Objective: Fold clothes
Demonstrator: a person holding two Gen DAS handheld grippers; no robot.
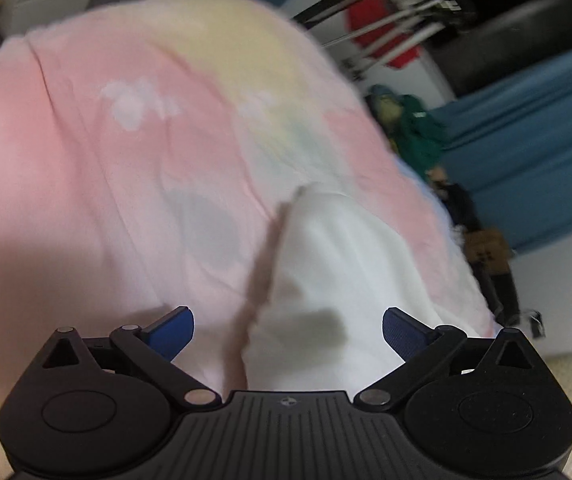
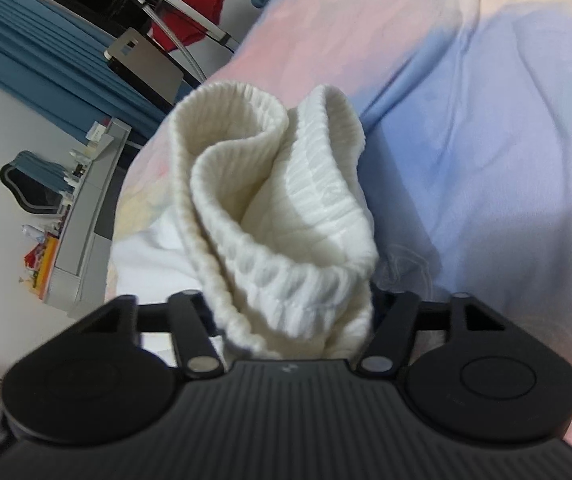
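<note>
A white ribbed knit garment [image 2: 286,216] is bunched up in my right gripper [image 2: 292,320], which is shut on its ribbed hem; the fingertips are hidden by the fabric. The same white garment [image 1: 338,264] lies on the pastel bedspread [image 1: 106,160] in the blurred left wrist view, straight ahead of my left gripper [image 1: 288,332]. The left gripper is open and empty, its blue pads [image 1: 174,332] wide apart just above the white cloth. The bedspread also shows in the right wrist view [image 2: 486,140], pink, blue and yellow.
A pile of green and dark clothes [image 1: 418,136] lies at the bed's far edge. Blue curtains [image 2: 46,64], a red garment on a rack [image 2: 194,12], and a grey shelf with small items [image 2: 82,216] stand beyond the bed.
</note>
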